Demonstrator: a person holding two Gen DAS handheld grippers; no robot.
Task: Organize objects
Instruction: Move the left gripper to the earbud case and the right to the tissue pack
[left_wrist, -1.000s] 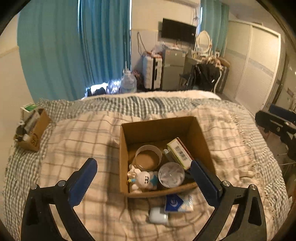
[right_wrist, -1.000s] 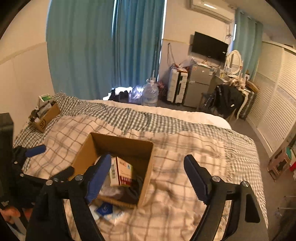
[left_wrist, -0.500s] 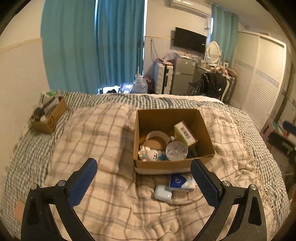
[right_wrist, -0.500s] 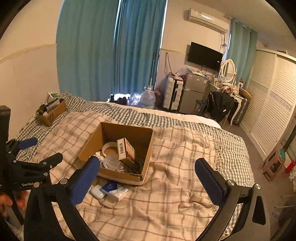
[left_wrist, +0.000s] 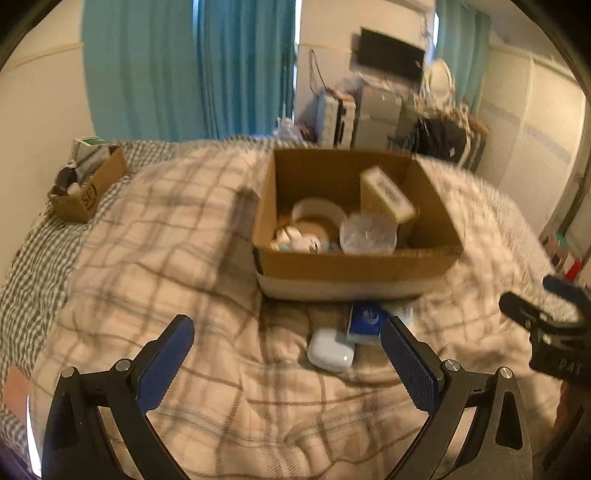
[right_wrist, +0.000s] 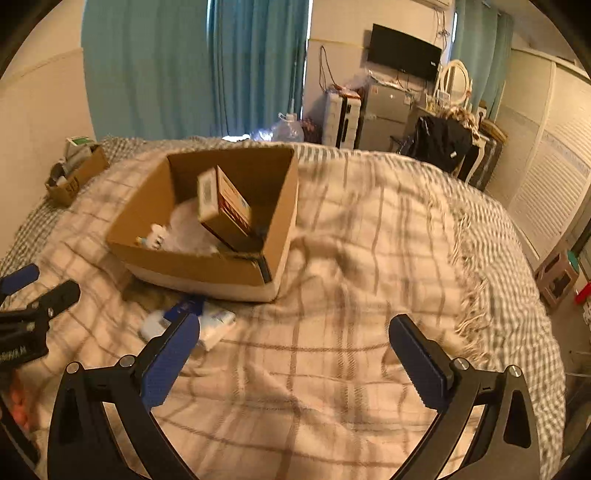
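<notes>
An open cardboard box (left_wrist: 354, 269) stands on the plaid blanket and shows in the right wrist view (right_wrist: 207, 266) too. It holds a tape roll (left_wrist: 317, 218), a clear lid (left_wrist: 367, 234), a small white figure (left_wrist: 306, 243) and a tilted carton (left_wrist: 388, 199). In front of the box lie a white earbud case (left_wrist: 330, 350) and a blue-and-white packet (left_wrist: 365, 321). My left gripper (left_wrist: 288, 365) is open and empty, just short of the case. My right gripper (right_wrist: 295, 358) is open and empty over bare blanket, right of the packet (right_wrist: 218, 321).
A second small cardboard box (left_wrist: 86, 184) with odds and ends sits at the bed's far left corner. The blanket's fringe (right_wrist: 469, 295) marks the bed's right edge. Curtains, a suitcase, a fridge and a chair stand beyond the bed.
Both grippers have dropped lower and closer to the bed. The box and the items in front of it now look larger. Both grippers stay open.
</notes>
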